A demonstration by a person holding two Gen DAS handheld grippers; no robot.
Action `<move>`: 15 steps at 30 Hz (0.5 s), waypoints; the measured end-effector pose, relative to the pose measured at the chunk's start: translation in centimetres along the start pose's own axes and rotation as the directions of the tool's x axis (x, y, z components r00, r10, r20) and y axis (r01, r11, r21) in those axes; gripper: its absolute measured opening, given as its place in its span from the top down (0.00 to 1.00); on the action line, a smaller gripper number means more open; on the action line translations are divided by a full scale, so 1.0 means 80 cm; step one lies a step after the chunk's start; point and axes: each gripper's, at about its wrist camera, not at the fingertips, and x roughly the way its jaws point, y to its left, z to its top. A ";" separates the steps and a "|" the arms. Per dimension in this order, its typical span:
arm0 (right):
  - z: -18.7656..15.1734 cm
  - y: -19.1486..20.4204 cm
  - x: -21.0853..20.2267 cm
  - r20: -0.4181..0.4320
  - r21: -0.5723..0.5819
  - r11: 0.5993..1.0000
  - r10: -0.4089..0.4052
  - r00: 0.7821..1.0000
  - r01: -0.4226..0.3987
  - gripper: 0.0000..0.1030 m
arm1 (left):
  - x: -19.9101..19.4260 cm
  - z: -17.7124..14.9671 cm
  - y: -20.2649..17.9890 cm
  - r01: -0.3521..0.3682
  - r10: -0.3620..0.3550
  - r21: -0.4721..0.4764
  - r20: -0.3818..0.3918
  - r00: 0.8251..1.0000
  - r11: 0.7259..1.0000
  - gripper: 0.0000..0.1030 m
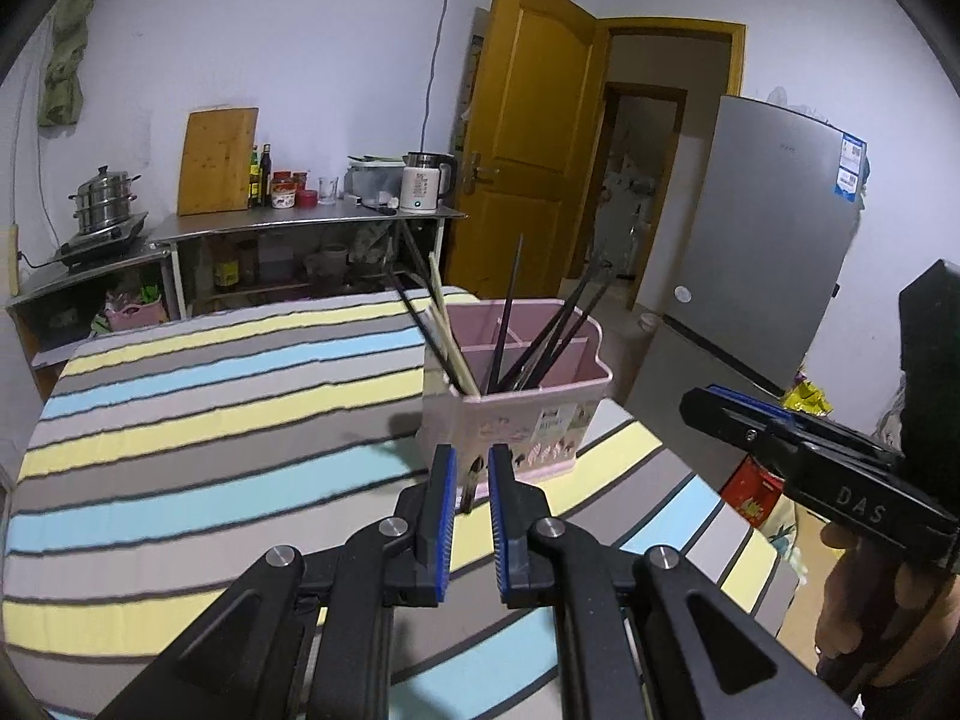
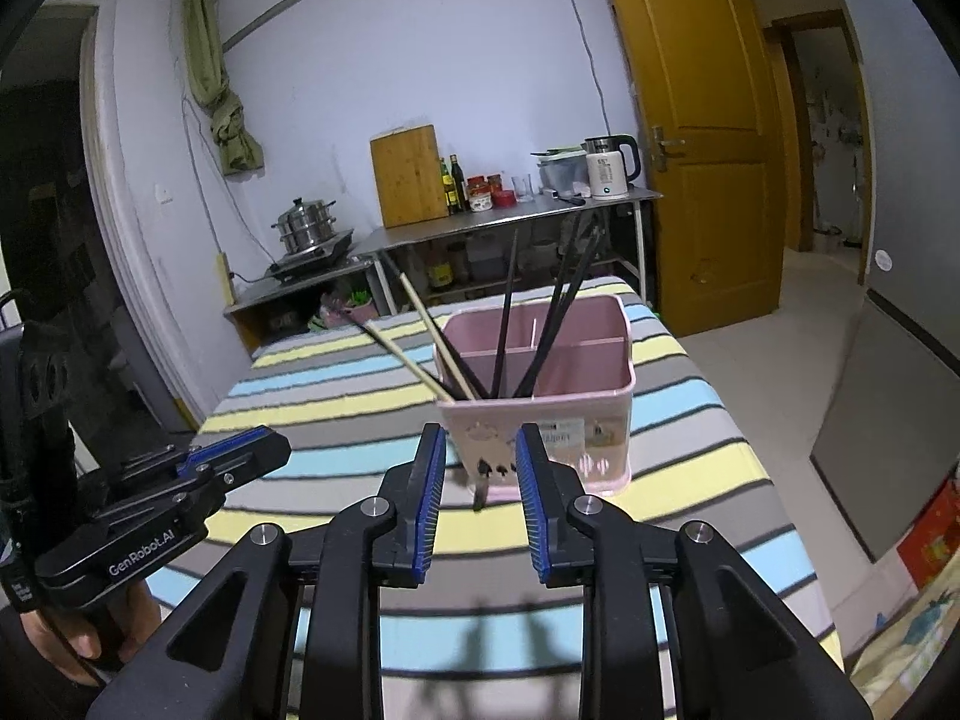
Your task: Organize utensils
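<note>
Chopsticks (image 2: pixel 504 324) lean in pink divided holder (image 2: pixel 600 384) on striped tablecloth (image 1: pixel 210 408). Left gripper (image 1: pixel 470 462) nearly closed, empty; right gripper (image 2: pixel 480 450) wide, empty, both angled down.

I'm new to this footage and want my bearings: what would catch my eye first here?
A pink utensil caddy stands near the table's right edge on a striped tablecloth of blue, yellow and grey bands. Dark and pale chopsticks lean out of its front compartment in all directions. Behind, a mustard-yellow door stands open beside a steel counter with a bamboo cutting board.
</note>
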 end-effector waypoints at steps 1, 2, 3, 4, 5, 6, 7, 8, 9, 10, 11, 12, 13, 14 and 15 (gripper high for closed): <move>-0.004 0.002 -0.001 -0.001 -0.007 1.000 -0.004 1.000 0.004 0.76 | -0.001 -0.004 0.000 0.000 0.000 -0.004 0.000 1.000 1.000 0.91; -0.008 0.003 -0.002 -0.003 -0.010 1.000 -0.005 1.000 0.005 0.76 | -0.001 -0.009 0.000 0.000 0.000 -0.007 0.000 1.000 1.000 0.90; -0.012 0.004 -0.002 -0.005 -0.012 1.000 -0.006 1.000 0.006 0.75 | -0.002 -0.013 0.001 -0.003 0.003 -0.008 0.001 1.000 1.000 0.91; -0.016 0.005 -0.003 -0.006 -0.015 1.000 -0.009 1.000 0.008 0.75 | -0.003 -0.018 0.001 -0.008 0.008 -0.009 0.002 1.000 1.000 0.91; -0.020 0.006 -0.004 -0.004 -0.020 1.000 -0.012 1.000 0.012 0.75 | -0.004 -0.021 0.000 -0.012 0.012 -0.007 0.004 1.000 1.000 0.91; -0.024 0.007 -0.005 -0.004 -0.026 0.999 -0.018 1.000 0.018 0.75 | -0.005 -0.025 -0.001 -0.025 0.025 -0.001 0.006 1.000 1.000 0.91; -0.029 0.008 -0.006 -0.004 -0.028 0.999 -0.021 1.000 0.021 0.75 | -0.007 -0.030 -0.002 -0.036 0.036 0.003 0.009 0.999 0.999 0.91; -0.032 0.008 -0.006 -0.004 -0.027 0.999 -0.022 1.000 0.022 0.75 | -0.008 -0.033 -0.002 -0.043 0.043 0.007 0.013 0.999 0.999 0.91; -0.036 0.008 -0.007 -0.004 -0.026 0.999 -0.022 1.000 0.022 0.75 | -0.010 -0.036 -0.001 -0.040 0.040 0.006 0.018 0.999 0.999 0.91; -0.040 0.009 -0.008 -0.004 -0.025 0.999 -0.023 1.000 0.023 0.75 | -0.012 -0.037 -0.001 -0.035 0.035 0.002 0.021 0.999 0.999 0.91; -0.043 0.009 -0.009 -0.004 -0.025 0.999 -0.025 1.000 0.025 0.75 | -0.013 -0.040 0.001 -0.032 0.032 -0.002 0.022 0.999 0.999 0.91; -0.047 0.009 -0.010 -0.004 -0.024 0.999 -0.027 1.000 0.027 0.75 | -0.014 -0.042 0.000 -0.033 0.033 -0.001 0.024 0.999 0.999 0.90; -0.050 0.009 -0.011 -0.003 -0.024 0.999 -0.030 1.000 0.029 0.75 | -0.015 -0.045 -0.001 -0.035 0.035 0.003 0.027 0.999 0.999 0.90; -0.053 0.009 -0.012 -0.005 -0.024 0.999 -0.032 0.999 0.032 0.75 | -0.016 -0.047 -0.001 -0.037 0.037 0.006 0.028 0.999 0.999 0.90; -0.055 0.010 -0.012 -0.006 -0.025 0.999 -0.034 0.999 0.034 0.75 | -0.016 -0.050 -0.002 -0.037 0.036 0.009 0.029 0.999 0.999 0.90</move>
